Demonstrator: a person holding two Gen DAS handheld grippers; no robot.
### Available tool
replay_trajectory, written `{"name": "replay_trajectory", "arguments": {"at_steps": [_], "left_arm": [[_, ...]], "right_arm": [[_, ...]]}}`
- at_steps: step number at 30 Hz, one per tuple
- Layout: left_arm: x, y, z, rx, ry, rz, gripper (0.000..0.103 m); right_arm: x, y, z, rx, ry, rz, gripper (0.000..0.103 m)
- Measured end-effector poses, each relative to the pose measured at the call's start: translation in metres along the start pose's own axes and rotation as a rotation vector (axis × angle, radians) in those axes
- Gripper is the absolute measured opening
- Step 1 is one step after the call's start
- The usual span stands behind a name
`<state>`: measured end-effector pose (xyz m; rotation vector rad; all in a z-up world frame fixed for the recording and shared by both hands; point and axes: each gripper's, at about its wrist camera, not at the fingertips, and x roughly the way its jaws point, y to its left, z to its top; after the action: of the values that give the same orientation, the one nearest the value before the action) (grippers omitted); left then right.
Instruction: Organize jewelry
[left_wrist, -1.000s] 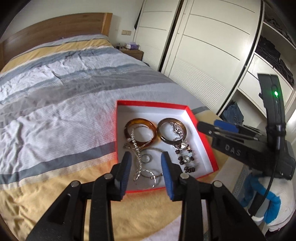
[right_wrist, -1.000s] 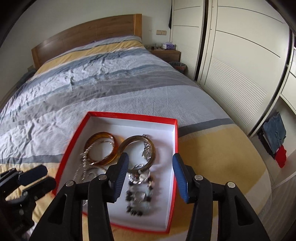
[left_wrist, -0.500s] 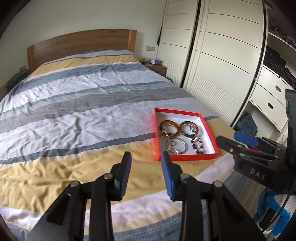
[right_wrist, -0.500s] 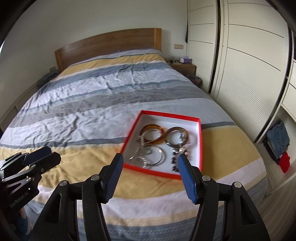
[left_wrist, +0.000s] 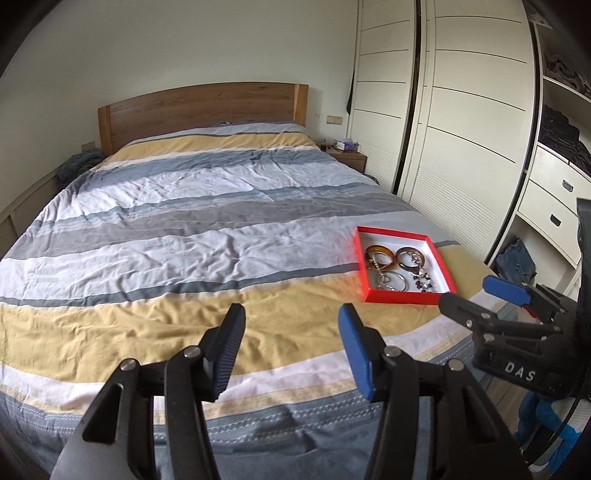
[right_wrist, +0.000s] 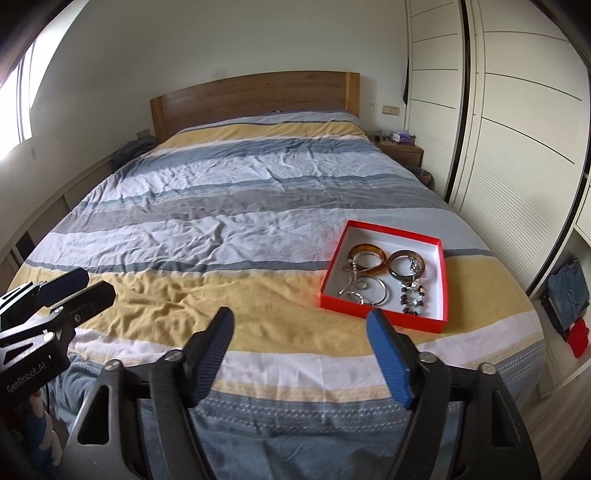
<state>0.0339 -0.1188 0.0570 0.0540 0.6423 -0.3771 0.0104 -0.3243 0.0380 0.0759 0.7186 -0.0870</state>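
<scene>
Jewelry sits in a red box on the bed, near the foot end on the wardrobe side, on the yellow stripe of the striped cover.

Bed: wooden headboard against the far wall, cover striped blue, grey, white, yellow, wrinkled. Wardrobe with white sliding doors runs along the right side. Nightstand in the far corner between headboard and wardrobe.

Box: open, no lid on it, white inside, sits flat. Inside: amber bangle at far left, dark bangle just beside it at far right. Silver hoops near left, with a chain lying across the amber bangle and hoops. Beaded piece near right, under the dark bangle. Small items overlap, can't separate them further.

Right gripper: jaws opening, wide apart, nothing between the blue pads. It hangs over the foot of the bed, short of the box; right pad tip overlaps the box's near edge in view but doesn't touch it.

Left gripper: jaws opening, less wide than the right, nothing between the pads. Over the foot of the bed, well apart from the box, which lies ahead and to its right. Touching nothing.

Each gripper shows in the other's view at the frame edge, both empty. A blue-and-white glove is partly visible below them.
</scene>
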Motion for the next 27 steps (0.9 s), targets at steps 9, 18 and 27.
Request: {"name": "replay_trajectory", "arguments": {"at_steps": [9,18,27], "left_arm": [[-0.031,0.011,-0.016,0.018,-0.039,0.044,0.050],[-0.058,0.018,-0.028,0.016,-0.060,0.088,0.050],[-0.073,0.020,-0.038,0.007,-0.075,0.116,0.050]], "right_arm": [[-0.018,0.027,-0.024,-0.015,0.003,0.020,0.080],[-0.037,0.044,-0.042,-0.035,-0.010,0.024,0.087],[-0.048,0.051,-0.054,-0.047,-0.015,0.022,0.091]]}}
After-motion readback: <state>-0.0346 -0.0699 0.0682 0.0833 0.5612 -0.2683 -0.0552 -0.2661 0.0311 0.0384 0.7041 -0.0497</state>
